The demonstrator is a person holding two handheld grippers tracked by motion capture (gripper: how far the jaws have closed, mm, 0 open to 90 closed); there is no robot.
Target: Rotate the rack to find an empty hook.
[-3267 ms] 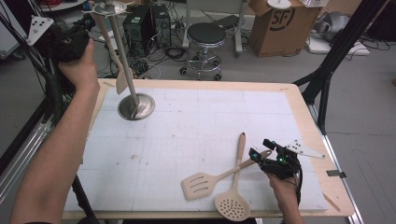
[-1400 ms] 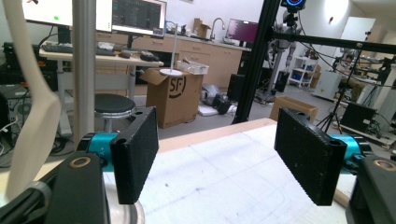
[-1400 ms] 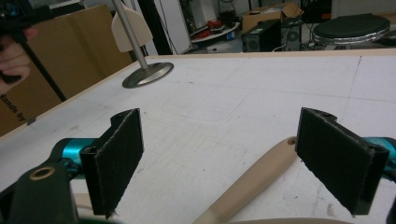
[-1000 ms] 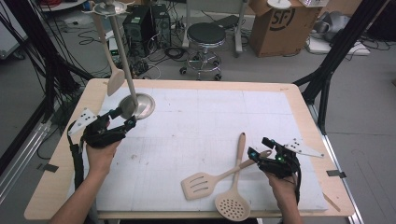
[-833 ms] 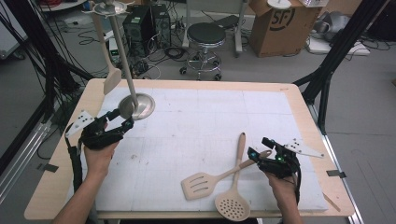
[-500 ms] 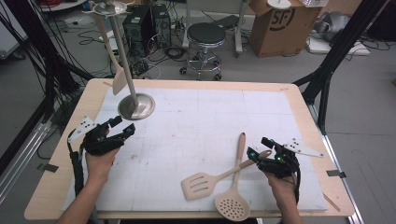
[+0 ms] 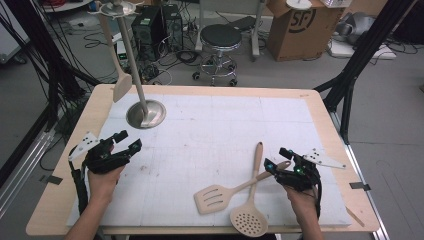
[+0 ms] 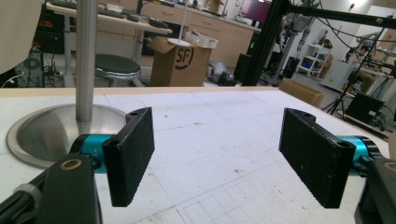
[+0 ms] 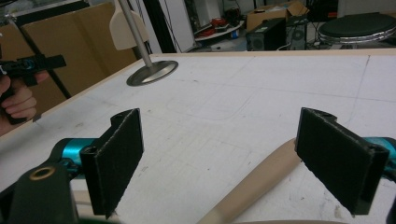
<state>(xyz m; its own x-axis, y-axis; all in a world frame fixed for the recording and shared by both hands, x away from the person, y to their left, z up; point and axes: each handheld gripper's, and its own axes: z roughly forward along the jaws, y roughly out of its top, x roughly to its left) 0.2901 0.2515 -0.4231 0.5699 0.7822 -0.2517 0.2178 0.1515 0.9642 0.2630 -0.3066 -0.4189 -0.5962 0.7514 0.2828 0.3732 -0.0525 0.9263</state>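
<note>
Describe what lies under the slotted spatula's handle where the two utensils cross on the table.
The slotted spatula handle crosses over the skimmer spoon handle. Beneath both lies the white mat; the covered stretch of spoon handle is hidden.

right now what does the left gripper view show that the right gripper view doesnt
Left gripper view alone: the brown cardboard box printed SF, and a close look at the steel pole rising from its round dished base.
Right gripper view alone: the pale wooden utensil handle between its jaws, the hanging pale spatula blade, and the left gripper in a hand.
Both: open black jaws, the white gridded mat, the black round stool.
</note>
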